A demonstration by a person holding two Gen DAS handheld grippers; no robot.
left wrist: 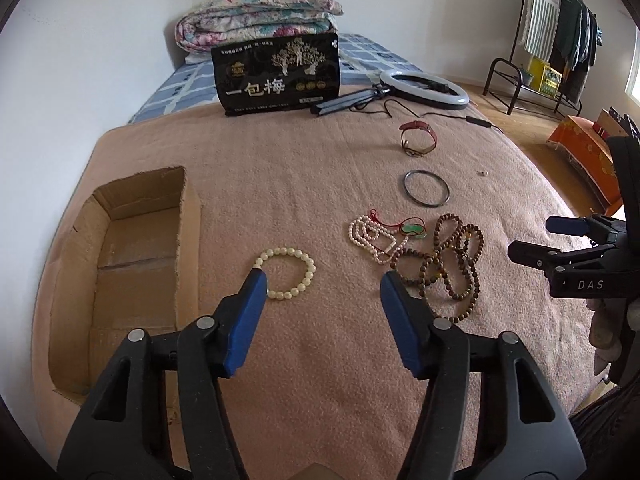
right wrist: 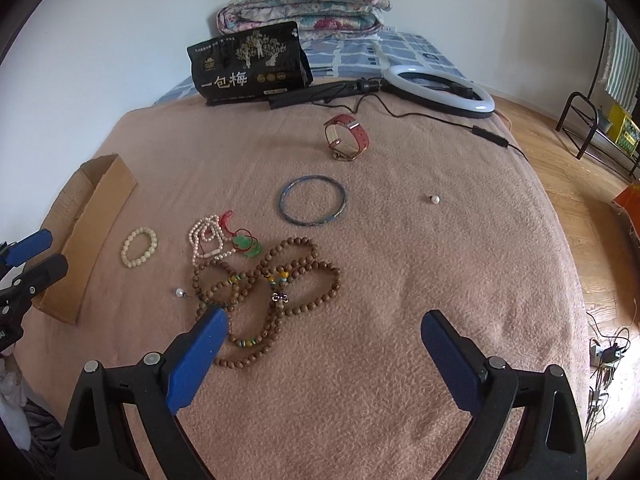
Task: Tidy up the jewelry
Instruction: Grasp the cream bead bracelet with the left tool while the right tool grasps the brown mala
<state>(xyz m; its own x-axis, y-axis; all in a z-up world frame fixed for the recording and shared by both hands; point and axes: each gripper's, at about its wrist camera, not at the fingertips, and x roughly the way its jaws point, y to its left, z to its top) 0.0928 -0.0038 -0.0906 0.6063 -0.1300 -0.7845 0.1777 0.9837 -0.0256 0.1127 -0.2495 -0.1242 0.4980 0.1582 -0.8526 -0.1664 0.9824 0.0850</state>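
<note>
Pink blanket (right wrist: 400, 248): covers the bed under your grippers.
Cardboard box (left wrist: 132, 248): open, at the left edge.
Black snack bag (left wrist: 276, 74): far end, standing upright.
Ring light (right wrist: 440, 90): far right, lying flat.
Your left gripper (left wrist: 322, 286): jaws apart, nothing clamped; its left pad sits over the rim of the cream bead bracelet (left wrist: 290, 274).
Your right gripper (right wrist: 324, 330): jaws wide apart, empty; its left pad overlaps the brown bead necklace (right wrist: 276, 296).
Pearl strand with green pendant (right wrist: 224, 238): touching the brown beads' far side.
Dark bangle (right wrist: 313, 200): further off.
Red-strapped watch (right wrist: 347, 136): beyond the bangle.
Loose pearl (right wrist: 434, 200): right of the bangle.
</note>
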